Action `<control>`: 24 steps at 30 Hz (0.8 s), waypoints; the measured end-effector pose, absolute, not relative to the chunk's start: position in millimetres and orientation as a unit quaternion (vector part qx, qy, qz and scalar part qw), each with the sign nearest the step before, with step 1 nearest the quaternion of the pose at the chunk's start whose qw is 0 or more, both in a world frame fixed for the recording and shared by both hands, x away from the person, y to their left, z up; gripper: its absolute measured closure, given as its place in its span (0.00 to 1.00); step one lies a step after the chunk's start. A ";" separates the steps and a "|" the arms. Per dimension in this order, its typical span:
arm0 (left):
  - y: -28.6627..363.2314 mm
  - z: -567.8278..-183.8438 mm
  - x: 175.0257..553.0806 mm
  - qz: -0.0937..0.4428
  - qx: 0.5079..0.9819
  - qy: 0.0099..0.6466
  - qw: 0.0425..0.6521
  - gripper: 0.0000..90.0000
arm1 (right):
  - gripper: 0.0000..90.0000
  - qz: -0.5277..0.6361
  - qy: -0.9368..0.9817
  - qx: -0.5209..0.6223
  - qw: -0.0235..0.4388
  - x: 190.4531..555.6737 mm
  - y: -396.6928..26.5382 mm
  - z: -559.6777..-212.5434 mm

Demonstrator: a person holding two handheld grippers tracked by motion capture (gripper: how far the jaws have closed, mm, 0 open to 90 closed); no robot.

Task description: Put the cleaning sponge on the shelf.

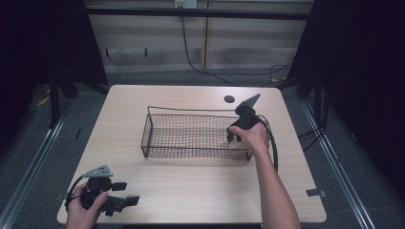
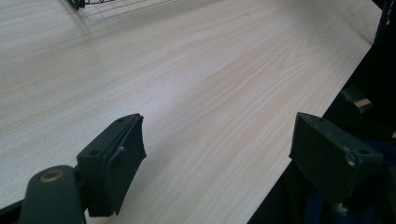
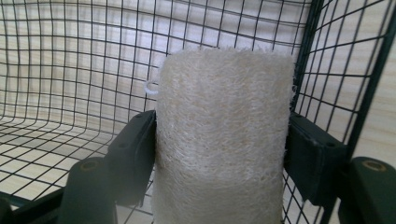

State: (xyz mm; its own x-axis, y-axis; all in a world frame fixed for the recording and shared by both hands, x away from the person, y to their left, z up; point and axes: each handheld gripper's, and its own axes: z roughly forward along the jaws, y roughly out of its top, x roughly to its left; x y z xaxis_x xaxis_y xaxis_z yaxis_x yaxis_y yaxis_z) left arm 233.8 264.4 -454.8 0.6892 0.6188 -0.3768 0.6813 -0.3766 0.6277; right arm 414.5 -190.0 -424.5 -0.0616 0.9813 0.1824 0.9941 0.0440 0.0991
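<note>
Right gripper (image 3: 219, 154) is closest to its own cam: jaws about half open w/ a pale fibrous sponge (image 3: 224, 140) clamped between them, pads pressed on both flanks. Sponge stands upright, already inside the wire basket (image 3: 93, 56), near its right end wall. In the high view the right hand (image 1: 250, 136) reaches over the basket's (image 1: 191, 150) near rim at that end, gripper (image 1: 235, 136) pointing down into it.

Left gripper (image 2: 215, 154) rests at the table's (image 2: 210, 70) near left corner, jaws wide apart, nothing between them, well apart from the basket.

Risks, as I judge them:
- Sponge fibres or its small white loop (image 3: 152, 87) could snag on the mesh, so it drags back up w/ the jaws on release.
- It's close to the end wall; a jaw could hook a wire when opening or lifting, and tug the basket. Basket is light and nothing pins it, left gripper being far off, so it'd slide or tip.
- Can't tell if the sponge bottom touches the basket floor yet. If let go high, the soft roll may topple or bounce, though prob. stays inside.
- Squeezed sponge may spring out sideways as the pads ease.
</note>
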 end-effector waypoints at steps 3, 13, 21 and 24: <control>264.5 -454.7 233.8 -0.039 0.829 0.392 0.397 0.19 | 0.35 -0.094 -0.718 -0.689 0.034 414.6 -188.4 -426.5; 264.3 -454.6 233.7 -0.038 0.829 0.391 0.398 0.19 | 0.35 -0.091 -0.725 -0.682 0.026 413.3 -183.2 -427.7; 263.0 -455.1 233.5 -0.041 0.829 0.392 0.396 0.19 | 0.35 -0.085 -0.722 -0.686 0.020 412.7 -182.1 -427.5; 263.7 -454.4 233.5 -0.042 0.831 0.389 0.397 0.19 | 0.35 -0.081 -0.717 -0.692 0.018 412.5 -181.6 -428.6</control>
